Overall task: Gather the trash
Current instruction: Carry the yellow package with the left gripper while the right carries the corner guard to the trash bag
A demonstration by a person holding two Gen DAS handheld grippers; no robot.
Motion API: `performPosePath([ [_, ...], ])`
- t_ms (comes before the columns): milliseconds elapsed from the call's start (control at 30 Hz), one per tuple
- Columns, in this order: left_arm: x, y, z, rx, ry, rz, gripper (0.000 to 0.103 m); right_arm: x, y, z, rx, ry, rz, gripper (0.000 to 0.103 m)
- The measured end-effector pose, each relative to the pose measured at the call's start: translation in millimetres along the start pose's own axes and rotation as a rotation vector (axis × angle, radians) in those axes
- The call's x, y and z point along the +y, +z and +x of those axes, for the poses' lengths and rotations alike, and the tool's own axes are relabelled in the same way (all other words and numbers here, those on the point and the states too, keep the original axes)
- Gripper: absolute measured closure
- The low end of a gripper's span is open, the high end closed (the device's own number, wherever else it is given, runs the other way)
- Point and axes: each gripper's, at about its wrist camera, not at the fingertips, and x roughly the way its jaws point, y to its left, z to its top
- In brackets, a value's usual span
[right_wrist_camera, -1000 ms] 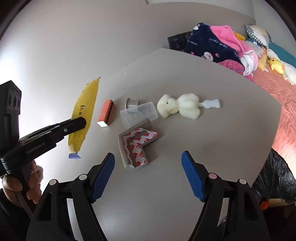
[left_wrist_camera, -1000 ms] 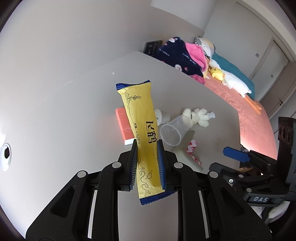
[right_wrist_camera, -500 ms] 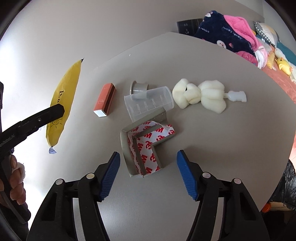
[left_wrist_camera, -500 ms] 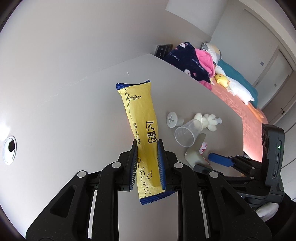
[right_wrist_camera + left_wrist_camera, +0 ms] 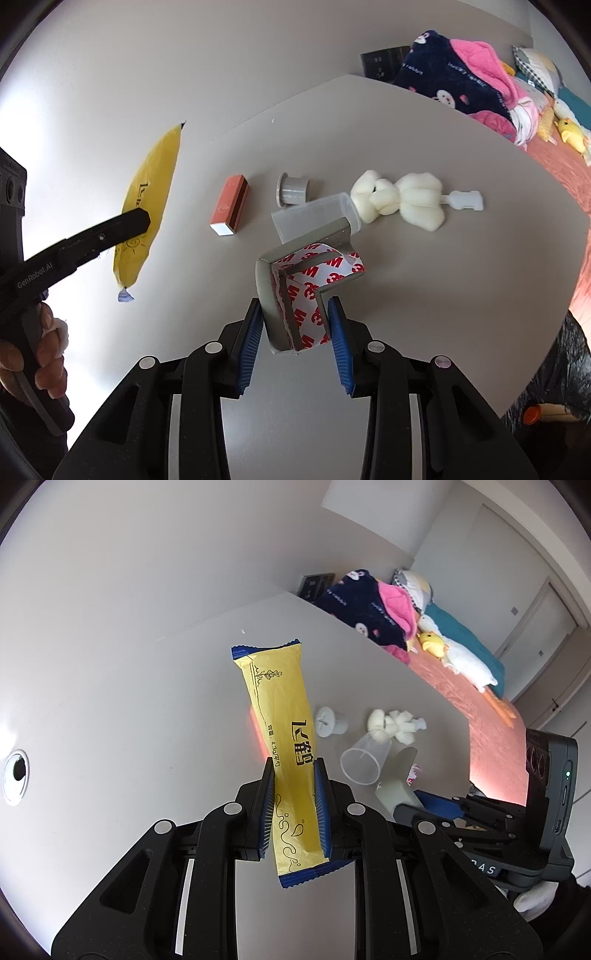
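My left gripper (image 5: 294, 782) is shut on a yellow snack wrapper (image 5: 282, 716) with blue ends and holds it upright above the grey table (image 5: 147, 709). The wrapper also shows in the right wrist view (image 5: 147, 206). My right gripper (image 5: 295, 325) has closed around a grey foam corner guard (image 5: 295, 288) with red-and-white 3M backing paper; both blue pads touch its sides. The guard lies on the table and also shows in the left wrist view (image 5: 395, 786).
On the table lie an orange matchbox (image 5: 229, 205), a grey cap (image 5: 291, 189), a clear plastic cup (image 5: 314, 218) on its side and a white plush toy (image 5: 402, 199). A black trash bag (image 5: 561, 369) hangs by the table's right edge. A bed stands behind.
My right gripper moved forward over the corner guard and its jaws closed onto it. My left gripper kept hold of the wrapper and shifted slightly.
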Motion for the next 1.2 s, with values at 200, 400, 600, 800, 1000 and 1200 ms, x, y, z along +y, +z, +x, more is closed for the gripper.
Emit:
performPosePath([
  [200,-24,-1,-4,-0.002,-0.038,0.054,0.084,-12,-1,-24,-0.039,-0.027,0.028,0.065],
  [400,-47,1,-10,-0.012,-0.071,0.098,0.084,-21,-8,-51,-0.092,-0.044,0.053,0.065],
  [600,-72,3,-12,-0.015,-0.116,0.142,0.084,-34,-20,-80,-0.141,-0.071,0.088,0.065],
  [800,-102,4,-10,-0.011,-0.168,0.194,0.084,-51,-30,-107,-0.187,-0.104,0.13,0.065],
  [1000,-132,2,-8,-0.009,-0.21,0.251,0.084,-68,-42,-128,-0.22,-0.134,0.164,0.065],
  [1200,-159,-1,-4,0.007,-0.256,0.299,0.084,-83,-54,-151,-0.259,-0.158,0.198,0.065],
])
